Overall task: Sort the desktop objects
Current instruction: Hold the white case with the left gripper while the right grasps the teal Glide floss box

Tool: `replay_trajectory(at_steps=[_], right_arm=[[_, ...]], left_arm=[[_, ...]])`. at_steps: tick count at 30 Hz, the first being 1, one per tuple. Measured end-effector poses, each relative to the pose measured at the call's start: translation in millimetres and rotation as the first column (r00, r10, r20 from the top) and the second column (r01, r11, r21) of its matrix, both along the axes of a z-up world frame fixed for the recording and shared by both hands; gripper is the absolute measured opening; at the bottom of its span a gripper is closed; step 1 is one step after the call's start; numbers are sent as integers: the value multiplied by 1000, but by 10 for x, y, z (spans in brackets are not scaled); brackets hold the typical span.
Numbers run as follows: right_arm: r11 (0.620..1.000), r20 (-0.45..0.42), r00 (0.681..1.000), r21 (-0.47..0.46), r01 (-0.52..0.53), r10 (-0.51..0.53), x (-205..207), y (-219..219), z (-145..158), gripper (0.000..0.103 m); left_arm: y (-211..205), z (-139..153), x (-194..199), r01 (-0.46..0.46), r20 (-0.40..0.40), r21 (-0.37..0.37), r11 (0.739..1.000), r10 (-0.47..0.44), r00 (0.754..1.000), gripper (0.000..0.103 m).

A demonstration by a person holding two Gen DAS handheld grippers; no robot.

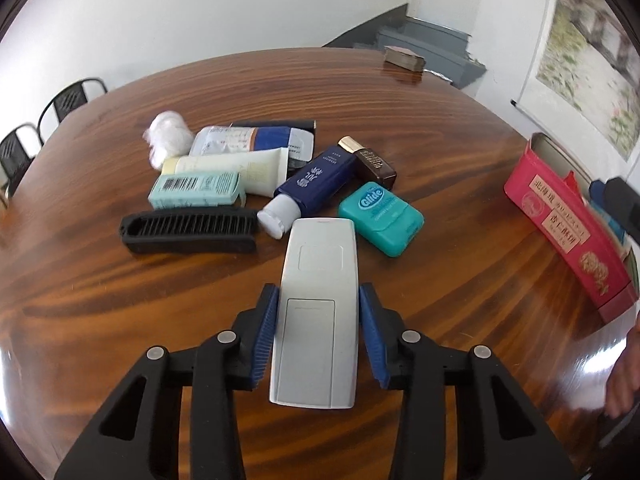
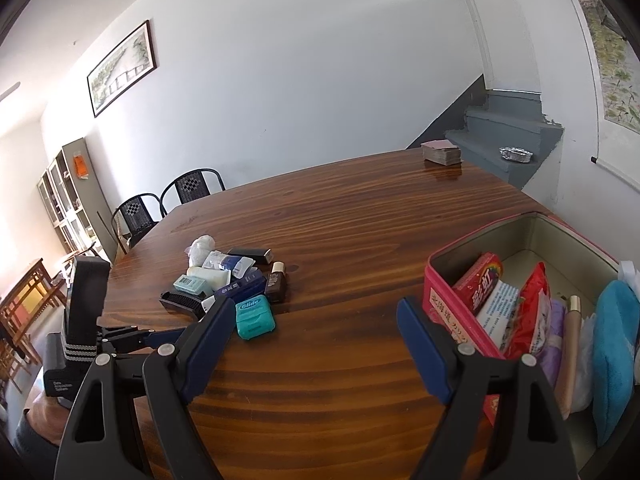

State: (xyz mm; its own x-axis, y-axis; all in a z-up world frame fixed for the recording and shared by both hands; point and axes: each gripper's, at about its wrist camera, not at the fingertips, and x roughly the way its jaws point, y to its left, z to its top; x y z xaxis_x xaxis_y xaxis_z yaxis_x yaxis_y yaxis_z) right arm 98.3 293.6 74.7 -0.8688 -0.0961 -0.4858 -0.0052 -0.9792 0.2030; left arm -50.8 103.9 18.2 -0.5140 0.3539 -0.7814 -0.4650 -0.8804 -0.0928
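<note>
A grey-white remote lies face down on the wooden table, pointing away from me. My left gripper is shut on it, with a blue pad against each long side. Just past it is a pile: a teal floss case, a navy bottle, a small brown bottle, a cream tube, a pale teal box and a black comb. My right gripper stands open and holds nothing, over bare wood between the floss case and the red tin.
The open red tin at the table's right edge holds several packets and a blue cloth. A deck of cards sits at the far end. Black chairs stand on the left side. A hand shows at the right edge.
</note>
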Motion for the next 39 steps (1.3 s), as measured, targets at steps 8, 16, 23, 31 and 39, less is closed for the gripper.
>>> replay_trajectory(at_steps=[8,16,23,31,39], right_arm=[[996,79,994,34,-85,82,-196,-205,-125,86],[968,248,949,106,-227,195,-822,-636,-352,85],[941,317,920,168,-295,232,-1181,-981,-513,73],[919,373,898,217,-328,232,-1293,-1110,-646,47],[921,372,895,198,-335,245,-1216,-1084,-629,43]], left_arm=[[-246,226,244,-102,-66,106,989,109,992,43],[-603,321,171,-205,-67,201,958,222,973,43],[-602,374,198,-235,-128,173,956,258,958,43],[-706,441,201,-253,-115,212,944,281,953,43],[-683,429,231,-247,-118,205,947,275,954,43]])
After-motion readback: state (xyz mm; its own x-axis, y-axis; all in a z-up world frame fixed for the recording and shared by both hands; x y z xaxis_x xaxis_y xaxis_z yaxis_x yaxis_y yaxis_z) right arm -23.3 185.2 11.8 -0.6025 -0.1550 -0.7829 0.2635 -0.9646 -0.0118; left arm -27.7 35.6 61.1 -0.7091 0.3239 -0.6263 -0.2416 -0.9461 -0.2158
